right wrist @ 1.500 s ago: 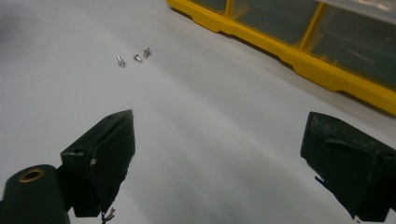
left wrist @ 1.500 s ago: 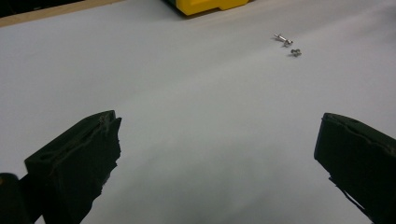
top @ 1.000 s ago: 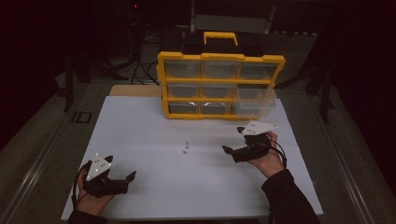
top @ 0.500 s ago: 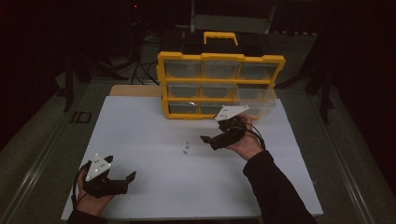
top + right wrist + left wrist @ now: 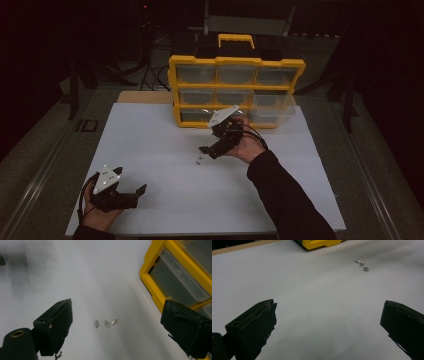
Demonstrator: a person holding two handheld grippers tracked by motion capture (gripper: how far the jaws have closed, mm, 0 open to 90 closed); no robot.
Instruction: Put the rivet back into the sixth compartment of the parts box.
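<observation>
Three small metal screws lie close together on the white table top; they also show as specks in the high view and far off in the left gripper view. My right gripper hovers just right of the screws, tilted down toward them, jaws wide open and empty. My left gripper rests near the table's front left corner, open and empty. A yellow organiser with clear drawers stands at the back of the table.
The organiser's bottom right clear drawer stands pulled out toward me. A strip of wooden board shows behind the white top at the left. Dark floor and cables surround the table.
My right gripper has moved left and forward from the right side of the table to just beside the screws. The left gripper has stayed put.
</observation>
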